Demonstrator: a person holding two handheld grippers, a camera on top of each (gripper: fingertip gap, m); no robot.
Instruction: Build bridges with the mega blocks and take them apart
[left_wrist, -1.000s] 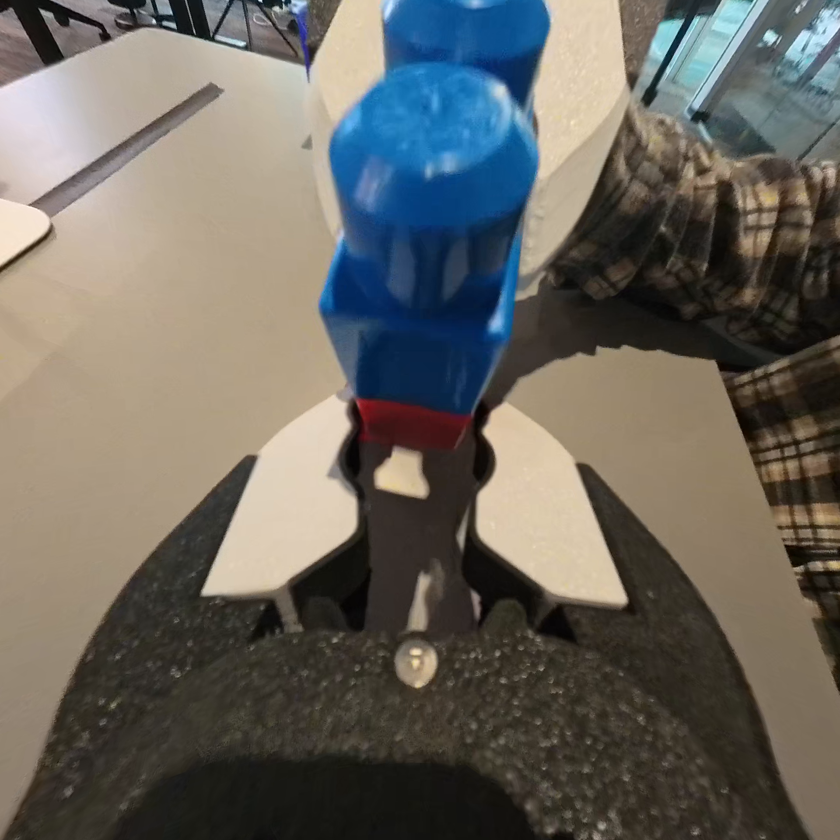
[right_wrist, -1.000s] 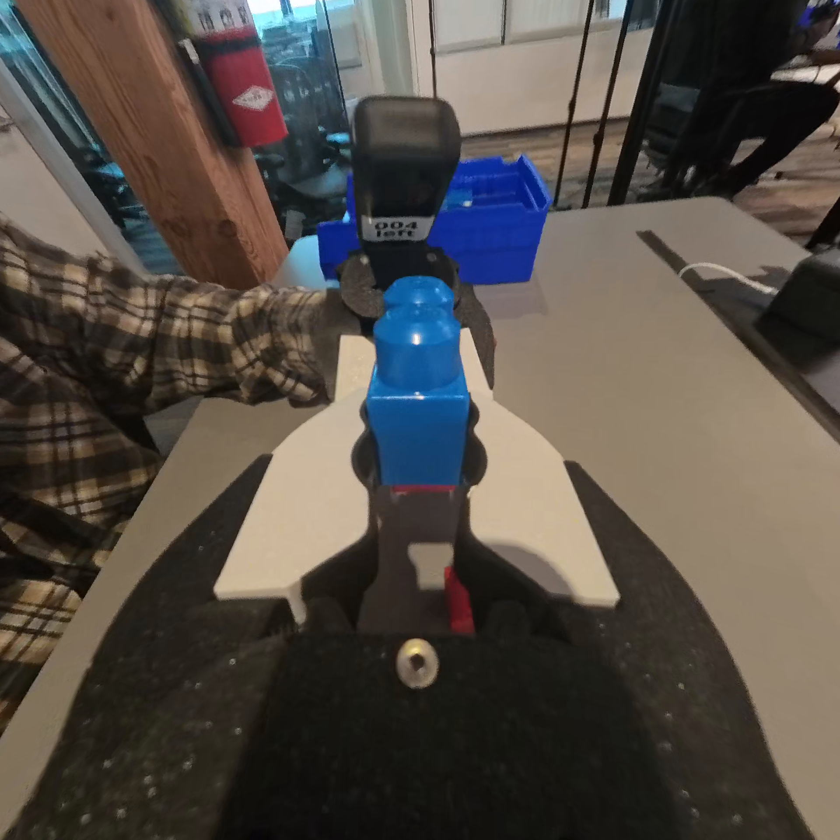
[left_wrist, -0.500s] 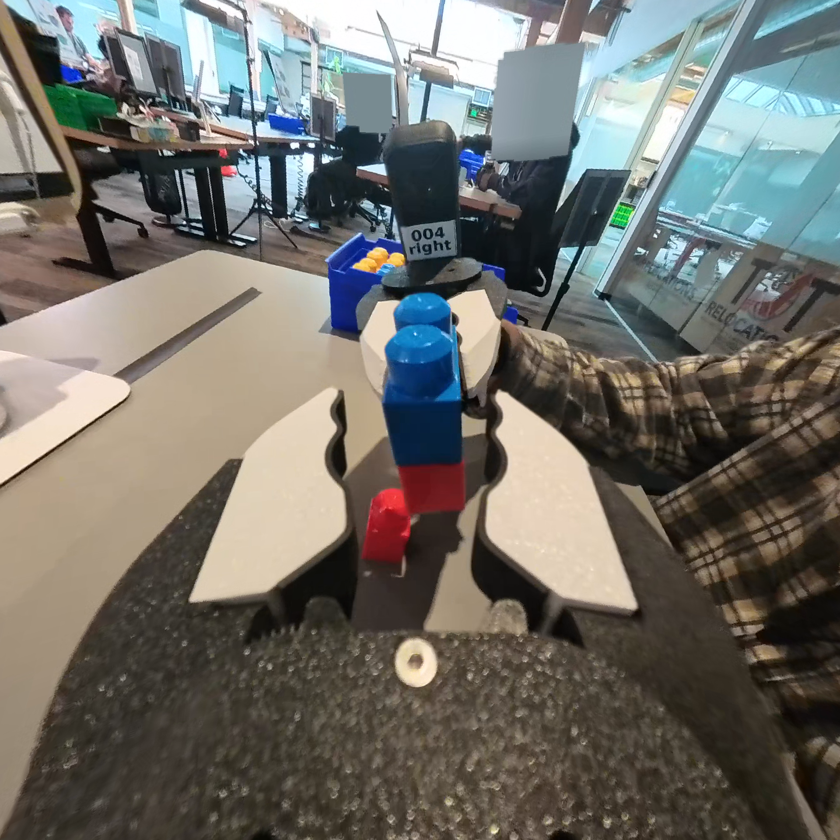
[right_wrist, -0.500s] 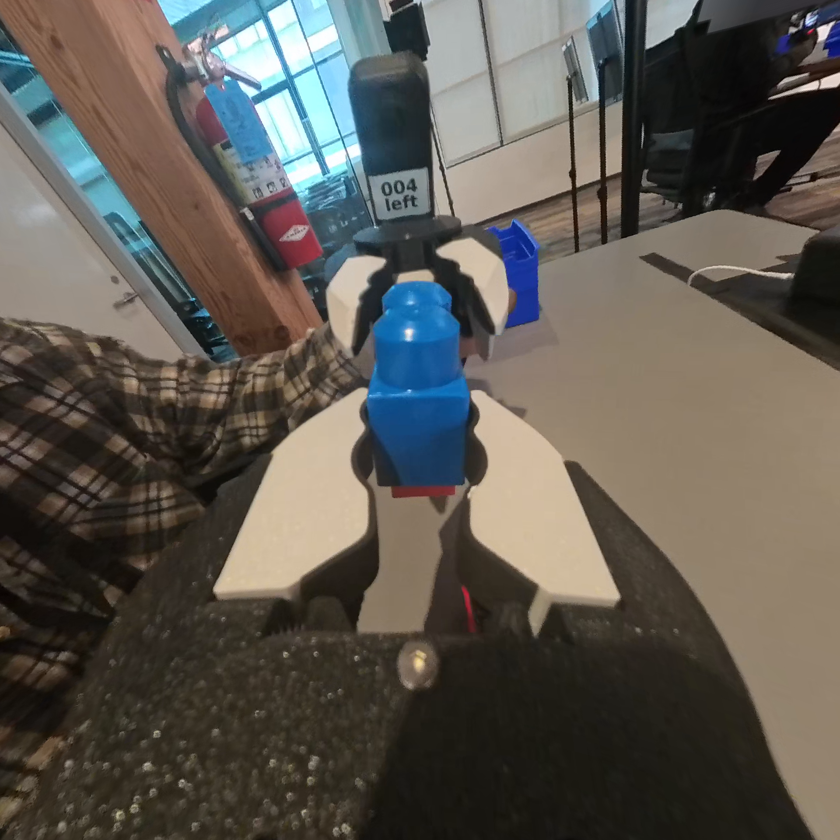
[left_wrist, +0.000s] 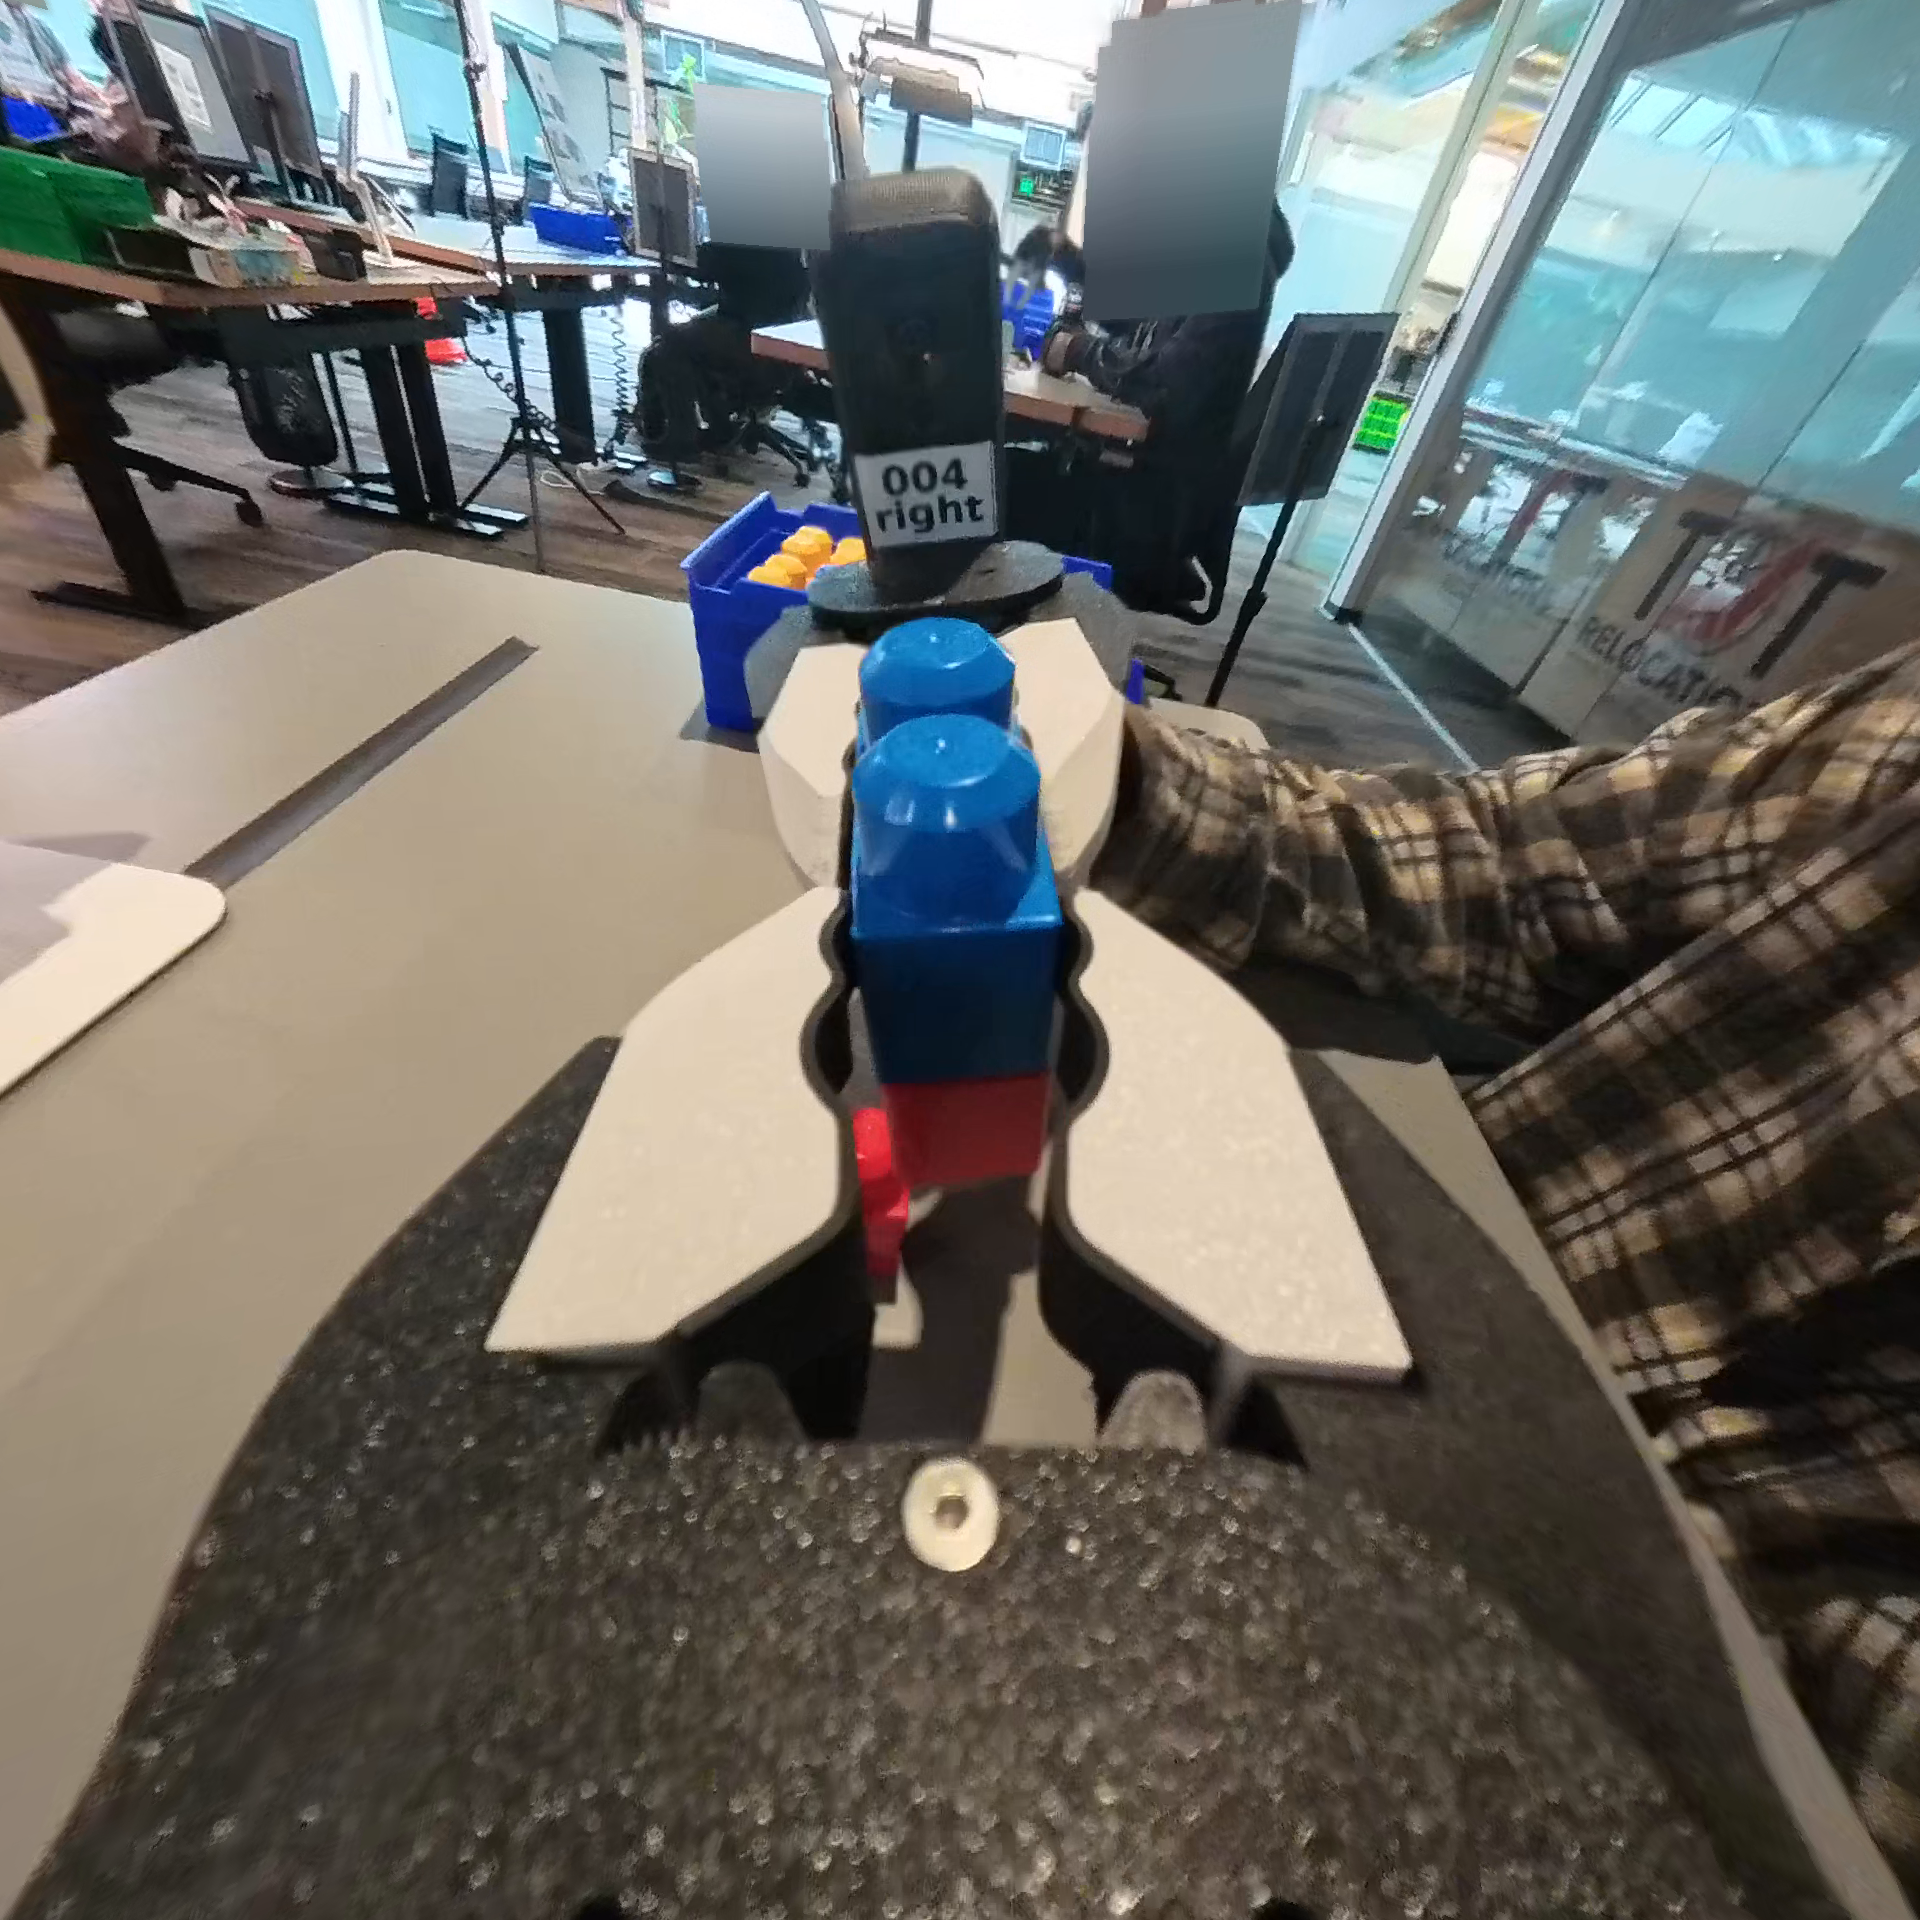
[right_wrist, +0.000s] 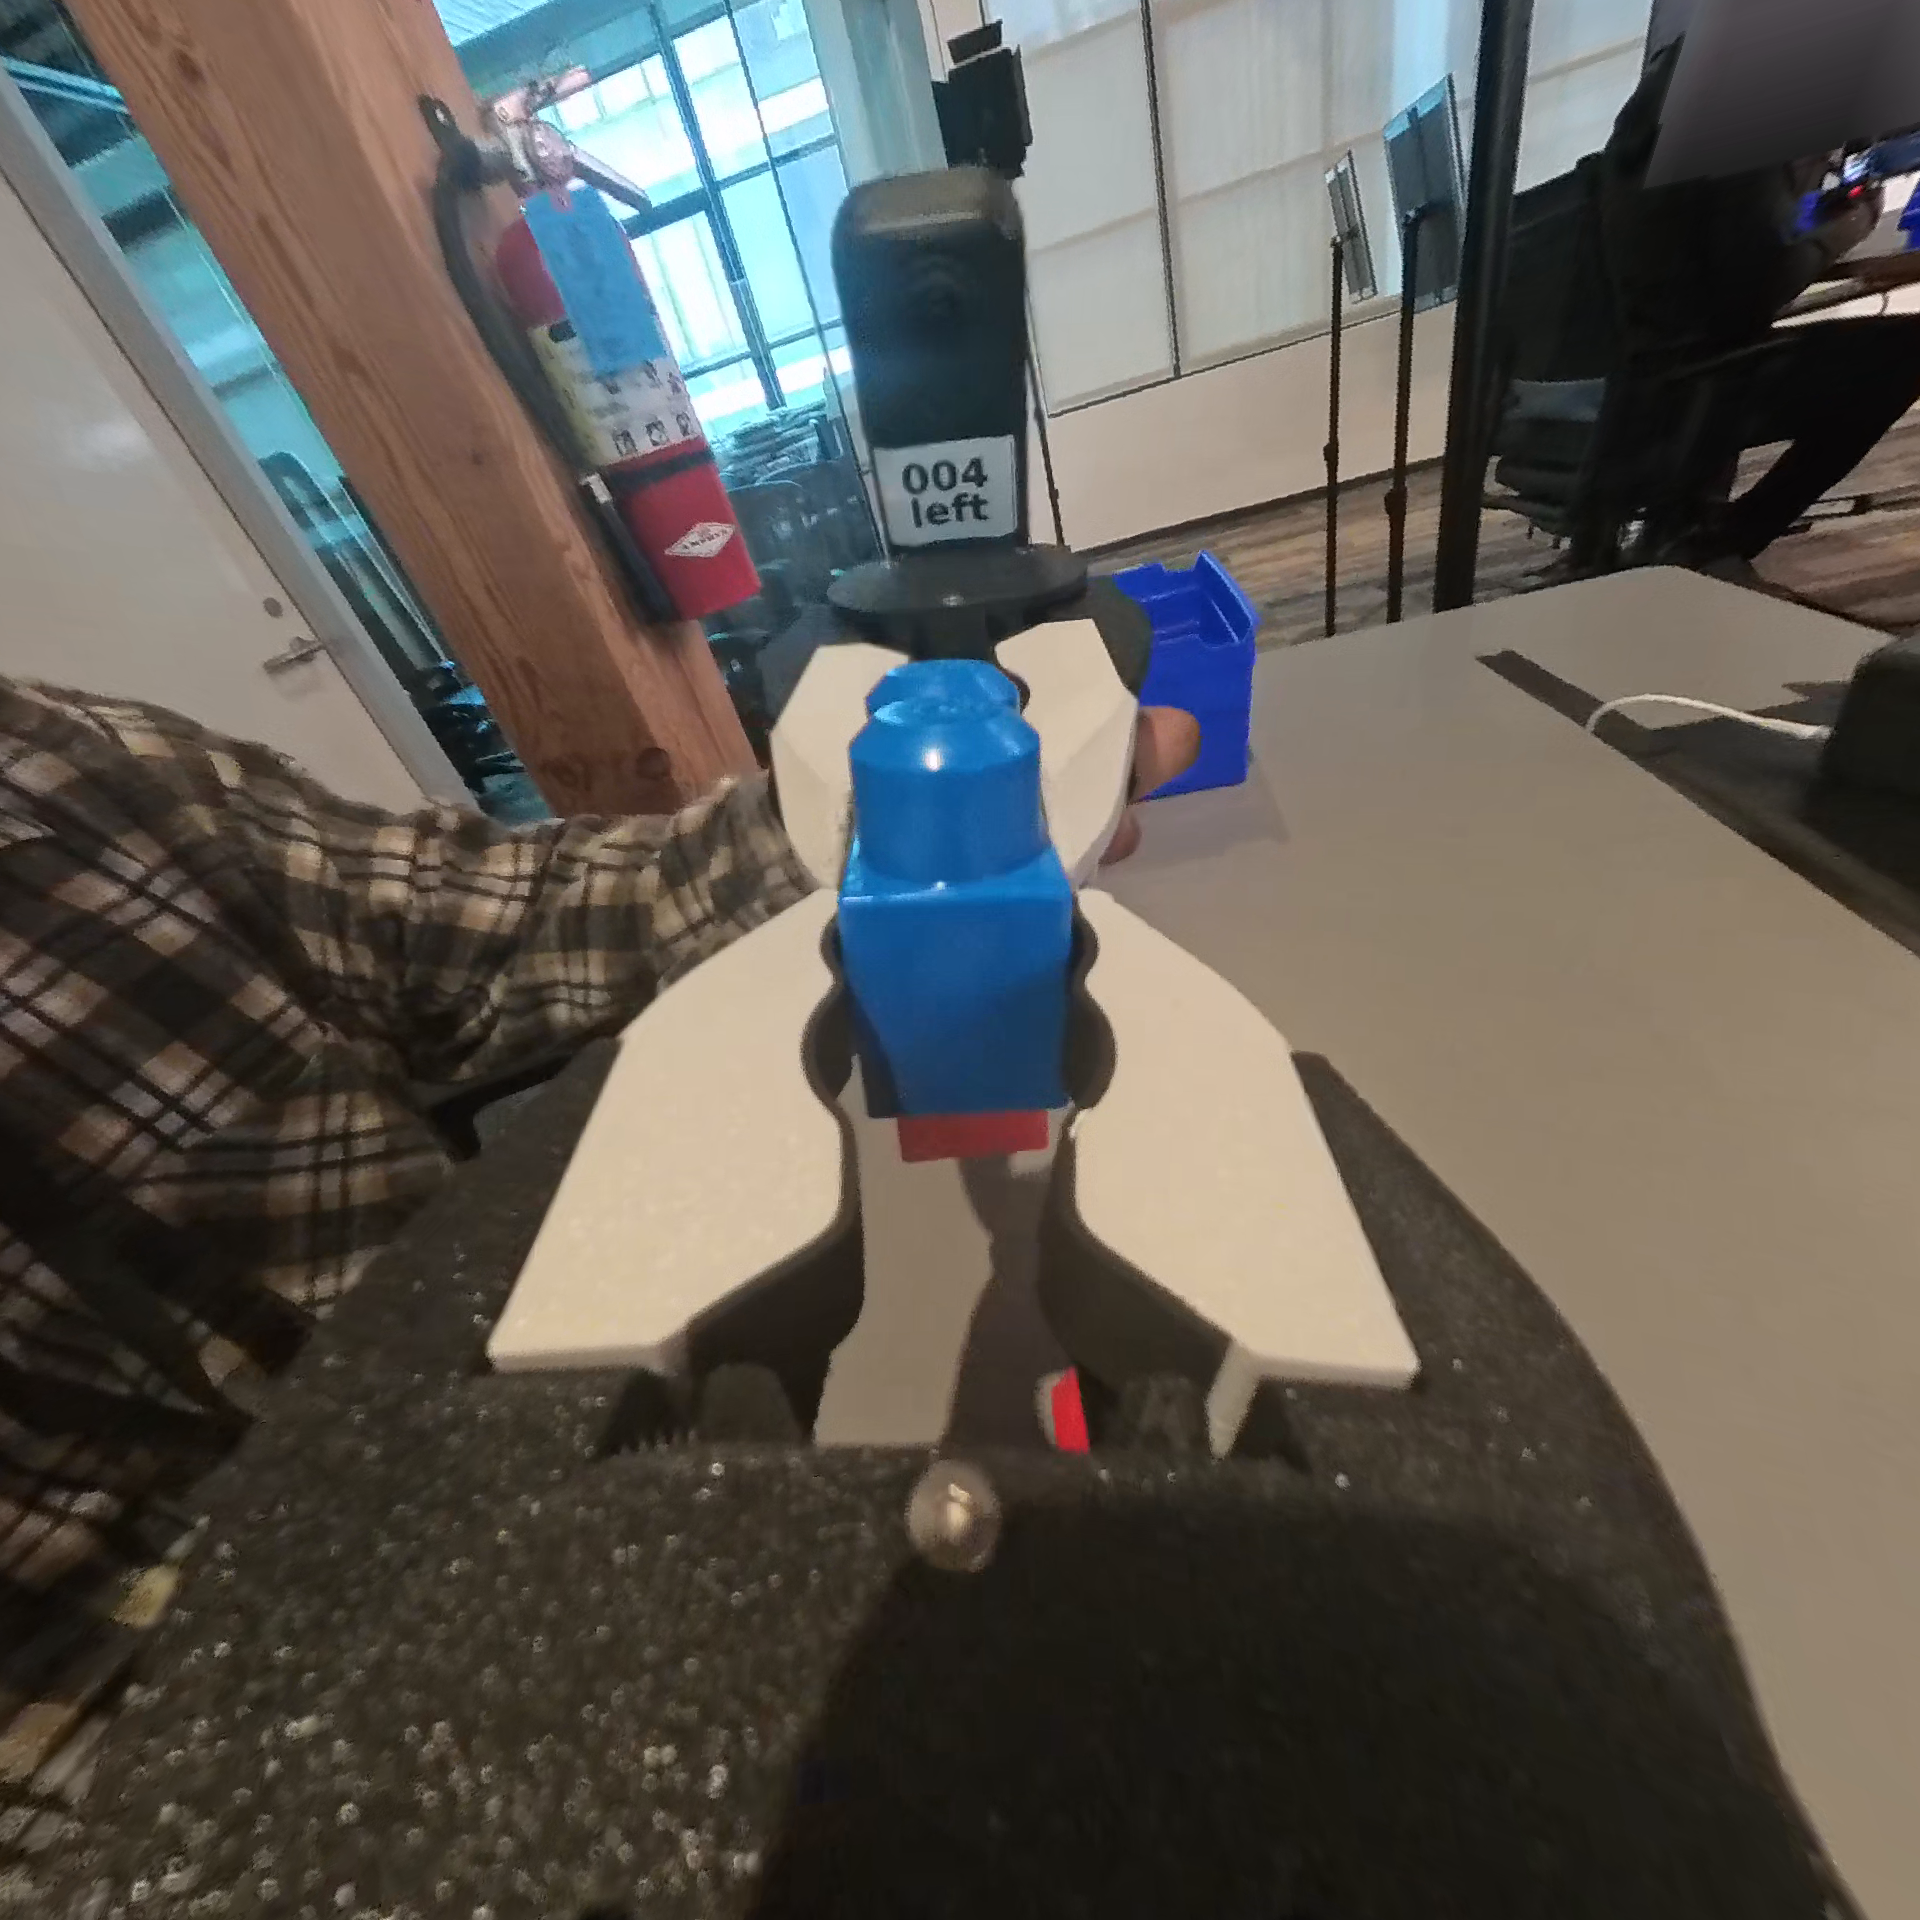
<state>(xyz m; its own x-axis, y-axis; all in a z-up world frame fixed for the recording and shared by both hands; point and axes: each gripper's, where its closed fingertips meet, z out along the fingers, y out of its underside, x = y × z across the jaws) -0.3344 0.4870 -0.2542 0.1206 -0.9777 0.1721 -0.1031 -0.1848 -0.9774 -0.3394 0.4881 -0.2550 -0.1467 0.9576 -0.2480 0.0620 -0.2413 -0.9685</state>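
Blue block (left_wrist: 951, 935) sat on a red block (left_wrist: 961, 1127) over the grey worktop (left_wrist: 343, 935), left tongs (left_wrist: 951, 1023) pinching its near end. Right wrist view: right tongs (right_wrist: 956, 1023) pinched the blue block's (right_wrist: 951, 987) other end, blue bin (right_wrist: 1195, 686) far behind.

A white sticker (left_wrist: 928, 497) with dark printed characters sits on the black camera housing (left_wrist: 914, 343) above the right gripper (left_wrist: 951, 831), far centre. Its twin (right_wrist: 943, 490) sits on the housing (right_wrist: 930, 312) of the left gripper (right_wrist: 951, 821). Large lettering (left_wrist: 1714, 634) runs across the glass wall, far right. The red fire extinguisher (right_wrist: 681, 520) on the wooden post, far left, carries a diamond emblem, a printed instruction panel and a blue tag (right_wrist: 592, 281), its print probably too small to read.
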